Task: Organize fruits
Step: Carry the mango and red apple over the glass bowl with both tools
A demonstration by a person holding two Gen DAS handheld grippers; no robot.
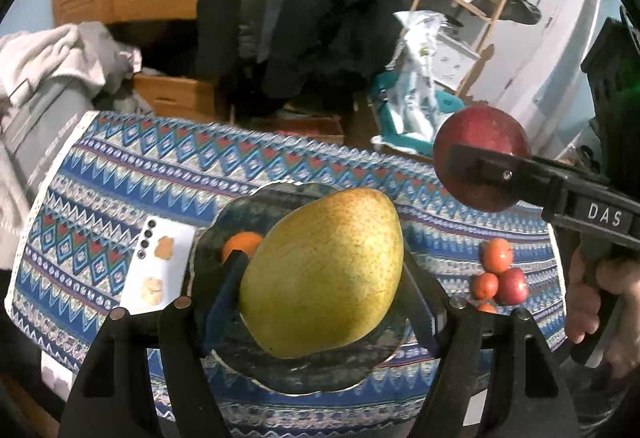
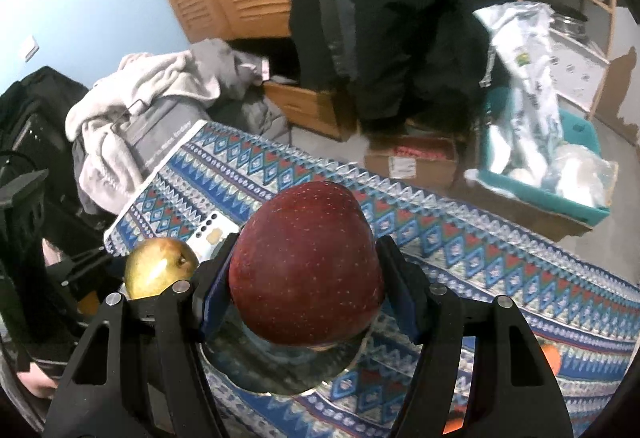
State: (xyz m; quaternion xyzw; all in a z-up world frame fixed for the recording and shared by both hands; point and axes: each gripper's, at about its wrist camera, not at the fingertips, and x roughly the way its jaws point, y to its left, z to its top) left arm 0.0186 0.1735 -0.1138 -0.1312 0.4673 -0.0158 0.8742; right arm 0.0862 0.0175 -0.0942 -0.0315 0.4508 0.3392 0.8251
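My left gripper [image 1: 320,274] is shut on a large yellow-green mango [image 1: 324,270] and holds it above a dark glass plate [image 1: 304,374]. An orange [image 1: 242,244] lies on the plate behind the mango. My right gripper [image 2: 306,270] is shut on a dark red apple [image 2: 306,262] and holds it over the plate's rim [image 2: 280,374]. In the left wrist view the apple [image 1: 480,158] hangs at the right, above the table. In the right wrist view the mango [image 2: 160,266] shows at the left.
A patterned blue cloth [image 1: 120,174] covers the table. A white phone [image 1: 160,262] lies left of the plate. Small oranges [image 1: 496,254] and a small red apple [image 1: 512,286] lie at the right. Clothes, boxes and a shelf stand behind the table.
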